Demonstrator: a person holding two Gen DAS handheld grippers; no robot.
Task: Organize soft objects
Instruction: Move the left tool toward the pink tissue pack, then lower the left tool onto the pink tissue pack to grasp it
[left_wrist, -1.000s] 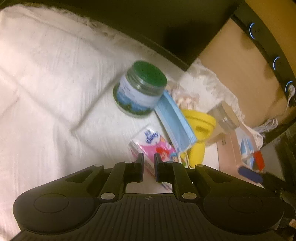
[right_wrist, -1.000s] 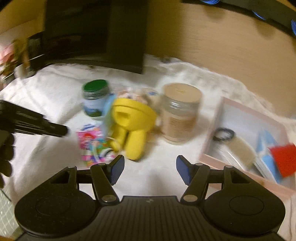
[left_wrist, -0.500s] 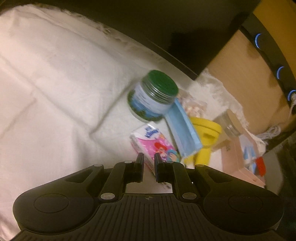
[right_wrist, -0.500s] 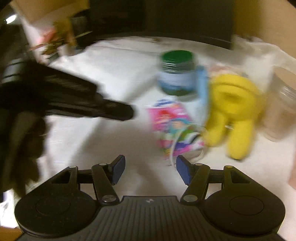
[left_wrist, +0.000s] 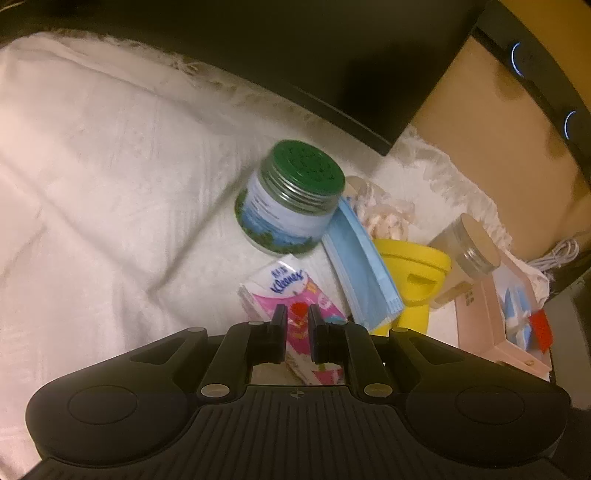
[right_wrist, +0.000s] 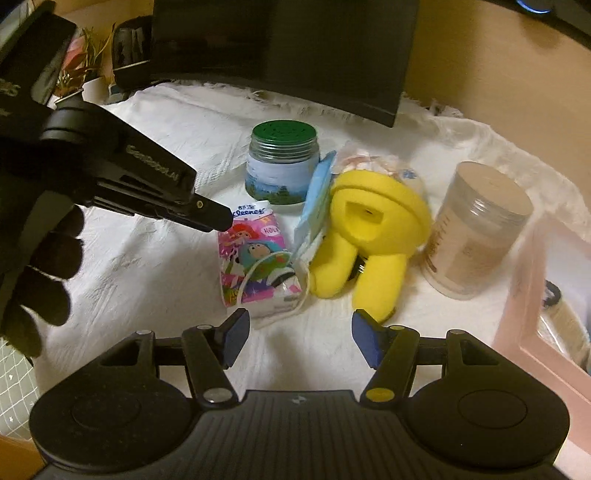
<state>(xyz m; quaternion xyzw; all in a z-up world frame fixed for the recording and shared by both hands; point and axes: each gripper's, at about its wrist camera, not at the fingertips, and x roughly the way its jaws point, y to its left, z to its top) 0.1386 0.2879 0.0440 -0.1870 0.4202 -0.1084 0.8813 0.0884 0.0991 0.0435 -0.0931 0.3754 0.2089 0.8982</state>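
A pink Kleenex pocket tissue pack printed with cartoon characters (right_wrist: 256, 258) lies flat on a white textured cloth (right_wrist: 155, 266) that covers the worktop, with a thin white loop resting across its lower half. The pack lies just in front of a green-lidded glass jar with a landscape label (right_wrist: 282, 162) and just beside a stack of light blue face masks (right_wrist: 314, 195) that stands on edge and leans against a yellow foam toy with two rounded legs (right_wrist: 373, 236). Behind the toy sits a clear bag of pale small pieces (right_wrist: 365, 160); to its right stands a clear jar with a beige lid (right_wrist: 476, 229), and beyond that a pink tray (right_wrist: 528, 295) holds blue and red items. The left gripper (left_wrist: 298, 321), seen from the right wrist view as a black tool held in a dark-gloved hand (right_wrist: 37, 266), points at the upper left corner of the tissue pack; its fingers (left_wrist: 279, 319) are nearly together with only a narrow gap between them, and whether they touch the pack cannot be told. The right gripper (right_wrist: 300, 332) hovers before the pack with its blue-padded fingers (right_wrist: 236, 334) spread wide and holding nothing. A black monitor (right_wrist: 280, 48) rises at the back edge of the cloth, before a tan wall (right_wrist: 498, 74); small potted plants (right_wrist: 79, 70) stand at the far left.
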